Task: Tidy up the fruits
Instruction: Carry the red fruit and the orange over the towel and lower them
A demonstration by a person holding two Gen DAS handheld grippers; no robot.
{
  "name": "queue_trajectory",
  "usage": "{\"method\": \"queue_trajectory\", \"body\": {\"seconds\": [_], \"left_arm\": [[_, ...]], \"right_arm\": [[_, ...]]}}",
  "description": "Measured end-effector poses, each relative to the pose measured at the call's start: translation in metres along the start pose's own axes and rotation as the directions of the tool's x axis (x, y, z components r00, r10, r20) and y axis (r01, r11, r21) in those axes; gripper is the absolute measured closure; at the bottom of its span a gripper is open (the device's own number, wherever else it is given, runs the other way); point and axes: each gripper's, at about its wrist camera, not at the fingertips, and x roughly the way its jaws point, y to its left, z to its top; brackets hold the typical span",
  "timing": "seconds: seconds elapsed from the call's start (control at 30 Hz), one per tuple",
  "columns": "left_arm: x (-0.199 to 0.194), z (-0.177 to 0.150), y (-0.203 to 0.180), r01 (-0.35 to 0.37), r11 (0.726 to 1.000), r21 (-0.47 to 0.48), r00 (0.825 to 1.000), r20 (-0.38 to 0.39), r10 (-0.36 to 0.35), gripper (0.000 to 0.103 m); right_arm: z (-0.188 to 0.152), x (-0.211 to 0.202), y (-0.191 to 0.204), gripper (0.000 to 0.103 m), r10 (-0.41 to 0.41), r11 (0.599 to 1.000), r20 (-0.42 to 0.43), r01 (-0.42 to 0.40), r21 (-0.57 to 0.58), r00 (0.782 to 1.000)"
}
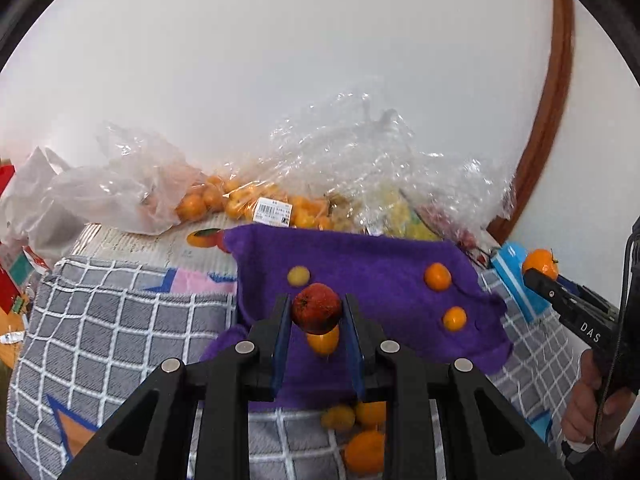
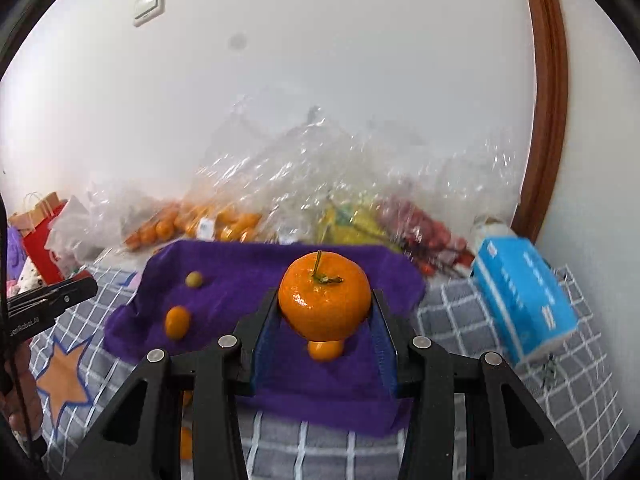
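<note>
While your left tool point(image 1: 316, 312) sits at centre of the left wrist view, its blue pads are clamped on a dark red fruit point(image 1: 317, 307), held clear above the purple towel point(image 1: 360, 256). Your right tool point(image 2: 325, 308) is clenched on a mandarin point(image 2: 323, 295) with a green stem, filling the middle of the right wrist view, also lifted off the towel. That same mandarin shows at the right edge of the left view, pinched at the tip of the other tool, with your hand point(image 1: 592, 400) on the handle at lower right. On the towel, left view: a yellowish small fruit point(image 1: 298, 275) just above the red one, two small orange fruits point(image 1: 437, 276) to the right of centre, another orange one partly hidden directly beneath the held red fruit. More orange fruits point(image 1: 362, 450) lie at bottom centre on the grey checked cloth point(image 1: 120, 320), just below the towel's near edge. Behind the towel, across the middle of both views, clear plastic bags point(image 1: 360, 160) hold orange fruit on the left, something yellow in the middle, red fruit toward the right; contents blurred in the right view. A blue box point(image 2: 524, 300) lies tilted at right of the right view, on the checked cloth beside the towel. A red paper bag point(image 2: 44, 236) stands at the far left. A light switch point(image 2: 149, 5) is on the white wall, upper left.
</note>
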Motion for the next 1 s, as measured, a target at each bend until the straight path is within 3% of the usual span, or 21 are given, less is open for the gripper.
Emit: {"method": "queue_trajectory", "body": {"seconds": [0.2, 0.33, 0.57, 0.87, 1.0], "left_arm": [[0.035, -0.006, 0.008, -0.032, 0.999, -0.034, 0.999, -0.001, 0.032, 0.079], [0.049, -0.016, 0.019, -0.027, 0.998, -0.062, 1.000, -0.015, 0.026, 0.079], [0.062, -0.023, 0.034, -0.001, 0.992, -0.127, 0.999, -0.040, -0.004, 0.079], [0.077, -0.033, 0.031, -0.032, 0.993, -0.116, 0.997, -0.074, 0.023, 0.079], [0.084, -0.037, 0.029, -0.063, 0.992, -0.108, 0.994, -0.094, 0.053, 0.079]], "right_arm": [[-0.018, 0.038, -0.014, 0.059, 0.024, 0.999, -0.068, -0.021, 0.032, 0.997], [-0.031, 0.053, -0.023, 0.059, -0.028, 0.999, -0.132, 0.031, 0.021, 0.991], [-0.038, 0.058, -0.036, 0.059, -0.044, 0.998, -0.147, 0.051, 0.041, 0.988], [-0.044, 0.068, -0.032, 0.059, -0.003, 0.999, -0.188, 0.010, 0.035, 0.982], [-0.047, 0.073, -0.025, 0.059, -0.027, 1.000, -0.200, 0.026, -0.005, 0.979]]}}
